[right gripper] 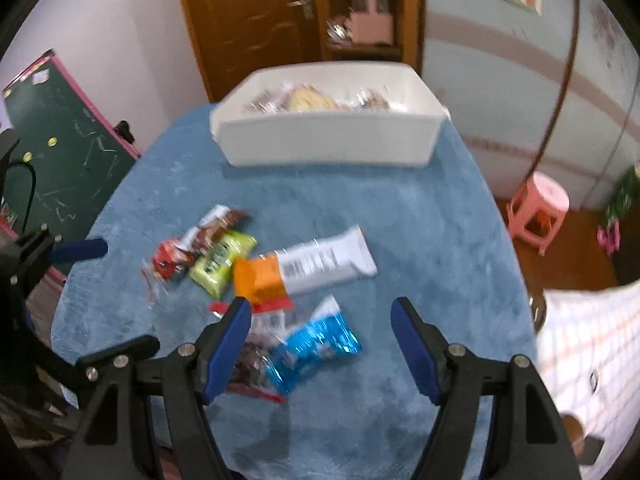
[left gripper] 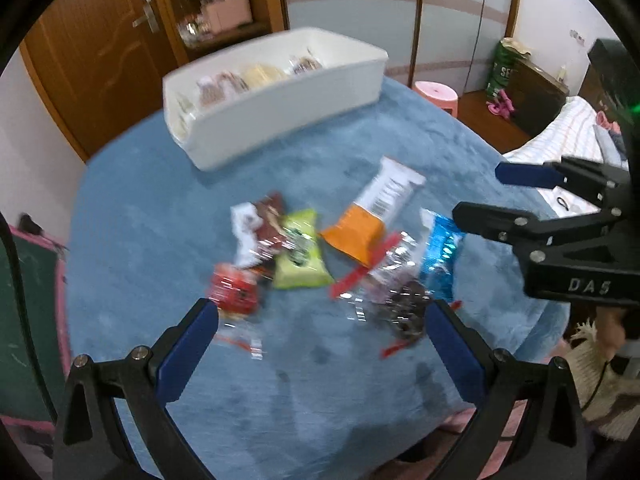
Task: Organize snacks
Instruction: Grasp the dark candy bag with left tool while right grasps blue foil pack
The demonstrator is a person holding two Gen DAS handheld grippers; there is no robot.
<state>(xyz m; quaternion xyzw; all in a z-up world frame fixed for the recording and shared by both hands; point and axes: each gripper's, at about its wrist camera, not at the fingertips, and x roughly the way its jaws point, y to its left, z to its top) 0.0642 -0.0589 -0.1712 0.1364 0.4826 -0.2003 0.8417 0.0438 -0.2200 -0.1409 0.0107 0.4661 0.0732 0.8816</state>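
Note:
Several snack packets lie in a loose group on the blue cloth: a red packet [left gripper: 234, 286], a green one [left gripper: 302, 254], a brown bar [left gripper: 266, 230], an orange and white bar [left gripper: 372, 212], a clear wrapper with dark snacks [left gripper: 400, 296] and a blue packet [left gripper: 440, 252]. My left gripper [left gripper: 320, 312] is open and empty, just above the near side of the group. My right gripper [right gripper: 320, 316] is open and empty above the blue packet [right gripper: 316, 346]. A white bin [left gripper: 280, 116] at the far side of the table holds several wrapped snacks.
The round table has a blue plush cloth [left gripper: 300, 392]. A pink stool [right gripper: 538, 208] stands on the floor to the right. A green chalkboard [right gripper: 60, 140] leans at the left. A bed with a striped cover [right gripper: 592, 344] is close at the right.

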